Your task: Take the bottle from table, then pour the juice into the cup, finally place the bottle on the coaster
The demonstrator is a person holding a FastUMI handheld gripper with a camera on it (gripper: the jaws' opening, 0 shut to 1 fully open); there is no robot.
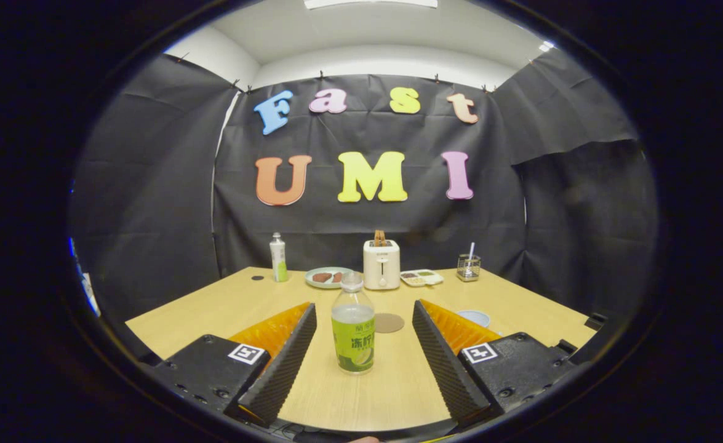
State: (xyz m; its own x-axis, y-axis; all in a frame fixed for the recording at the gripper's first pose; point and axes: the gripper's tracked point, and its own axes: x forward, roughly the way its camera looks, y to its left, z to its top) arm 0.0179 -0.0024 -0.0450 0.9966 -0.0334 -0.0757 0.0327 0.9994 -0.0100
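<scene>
A clear bottle with a green label and pale juice stands upright on the wooden table. It has no cap on. My gripper is open, one finger on each side of the bottle with a wide gap to each. A round brown coaster lies flat just behind and right of the bottle. A pale cup sits beyond the right finger, partly hidden by it.
Along the table's far edge stand a white and green bottle, a plate with food, a white toaster, a small tray and a wire holder. A small dark disc lies near the far left corner.
</scene>
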